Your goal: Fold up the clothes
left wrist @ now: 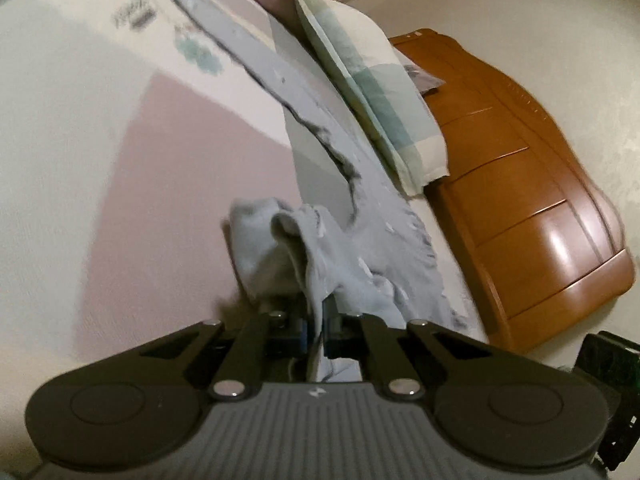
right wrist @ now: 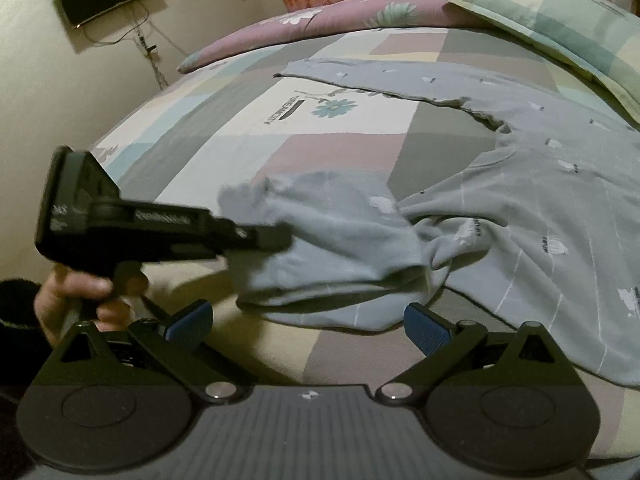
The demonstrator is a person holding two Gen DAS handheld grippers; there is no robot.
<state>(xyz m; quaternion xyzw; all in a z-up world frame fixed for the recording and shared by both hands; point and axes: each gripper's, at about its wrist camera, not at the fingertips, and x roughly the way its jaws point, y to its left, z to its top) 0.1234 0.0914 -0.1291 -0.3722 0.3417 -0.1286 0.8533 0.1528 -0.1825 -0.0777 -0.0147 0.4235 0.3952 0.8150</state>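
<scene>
Grey-blue cotton long-sleeved shirt with small white prints [right wrist: 520, 200] lies spread on the patchwork bedsheet of the bed [right wrist: 340, 148], its body toward 3 o'clock in the right wrist view and one sleeve stretched toward 11 o'clock. Left gripper [left wrist: 318, 332] is closed tight on the bunched cuff of the nearer sleeve [right wrist: 320, 232], coming in from 9 o'clock. Right gripper [right wrist: 308, 328] hovers wide open and holds nothing, at 6 o'clock just before this sleeve.

Home bedroom: patchwork bed [right wrist: 340, 148], pillow [right wrist: 560, 12], wooden headboard [left wrist: 520, 184].
</scene>
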